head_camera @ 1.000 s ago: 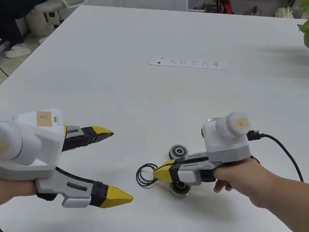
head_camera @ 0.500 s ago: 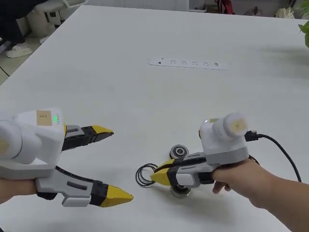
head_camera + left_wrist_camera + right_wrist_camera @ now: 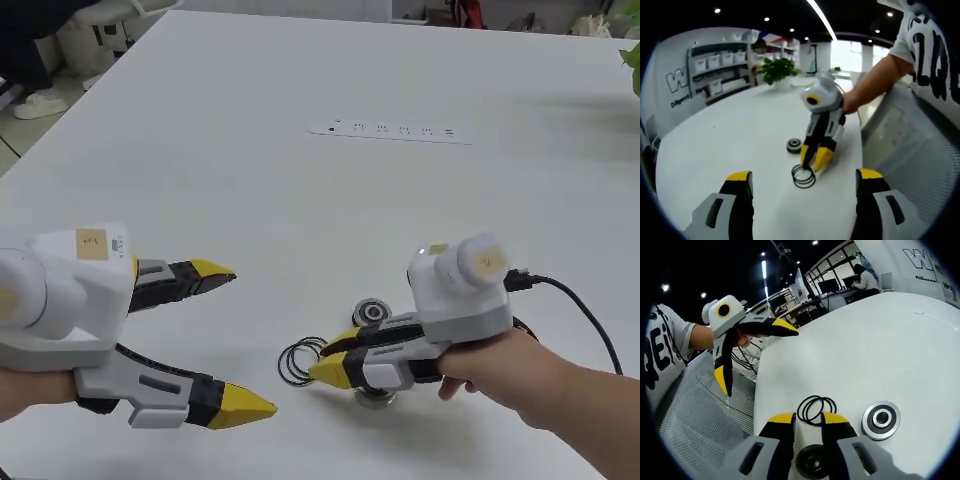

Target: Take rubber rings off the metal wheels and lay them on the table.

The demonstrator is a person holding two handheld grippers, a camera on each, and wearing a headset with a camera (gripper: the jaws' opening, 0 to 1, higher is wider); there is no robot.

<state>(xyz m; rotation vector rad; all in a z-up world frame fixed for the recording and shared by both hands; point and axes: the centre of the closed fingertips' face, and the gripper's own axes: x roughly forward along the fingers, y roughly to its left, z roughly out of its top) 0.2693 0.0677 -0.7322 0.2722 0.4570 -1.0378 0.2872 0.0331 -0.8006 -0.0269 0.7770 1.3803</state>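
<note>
Several thin black rubber rings [image 3: 300, 361] [image 3: 816, 409] [image 3: 803, 176] lie in a loose pile on the white table [image 3: 300, 200]. One metal wheel [image 3: 372, 312] [image 3: 881, 419] [image 3: 794, 145] lies flat just beyond my right gripper. Another wheel [image 3: 376, 398] [image 3: 812, 461] lies under the right gripper's body. My right gripper [image 3: 336, 356] [image 3: 809, 421] [image 3: 813, 159] has its tips at the edge of the ring pile; its jaws stand a narrow gap apart with nothing seen between them. My left gripper [image 3: 232, 338] [image 3: 800, 176] hovers wide open to the left of the rings.
A white power strip [image 3: 390, 131] lies further back on the table. A black cable [image 3: 585, 312] trails from the right gripper. The table's near edge and a mesh chair [image 3: 695, 410] are close to the person.
My right gripper has crept a little to the left, its tips now nearer the ring pile. The left gripper and the rings have stayed put.
</note>
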